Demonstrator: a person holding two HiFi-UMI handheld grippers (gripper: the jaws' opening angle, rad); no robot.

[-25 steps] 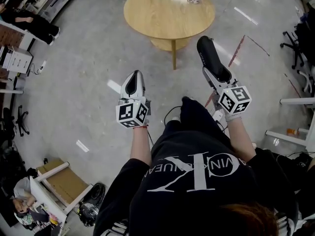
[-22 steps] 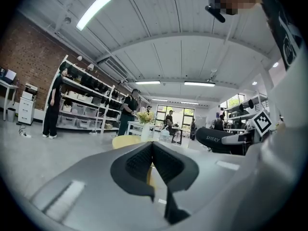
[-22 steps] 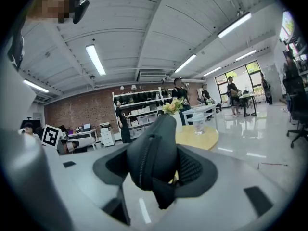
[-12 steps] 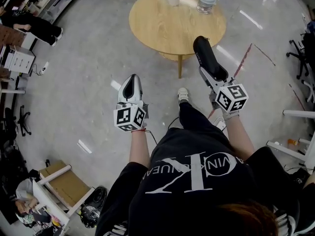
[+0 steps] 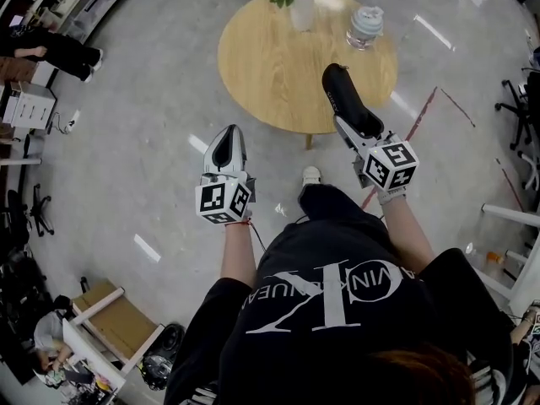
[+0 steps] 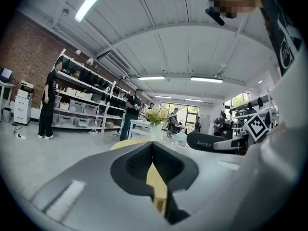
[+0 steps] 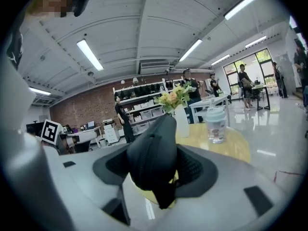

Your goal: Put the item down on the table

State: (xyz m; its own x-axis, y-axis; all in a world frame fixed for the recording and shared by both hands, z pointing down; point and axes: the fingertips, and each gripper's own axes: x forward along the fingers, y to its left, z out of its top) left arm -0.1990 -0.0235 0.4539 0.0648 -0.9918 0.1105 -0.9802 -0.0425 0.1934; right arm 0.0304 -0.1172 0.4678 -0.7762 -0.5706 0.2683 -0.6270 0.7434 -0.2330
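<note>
A black zipped case (image 5: 343,89) sticks forward out of my right gripper (image 5: 353,133), which is shut on it. In the head view the case hangs over the near edge of the round wooden table (image 5: 266,66). From the right gripper view the case (image 7: 155,160) fills the gap between the jaws, with the table (image 7: 236,146) beyond. My left gripper (image 5: 228,137) is lower and left, over the floor short of the table, its jaws together on nothing (image 6: 153,146). The left gripper view shows the case (image 6: 207,140) at the right.
On the table's far side stand a white vase of flowers (image 5: 301,8) and a lidded clear jar (image 5: 365,25). A red tape line (image 5: 422,112) crosses the floor at the right. Office chairs (image 5: 519,99) are at the far right, and a cart (image 5: 105,327) is at the lower left.
The table has come nearer in the head view. My right gripper with the case now reaches over its near edge. The left gripper keeps its place beside the body.
</note>
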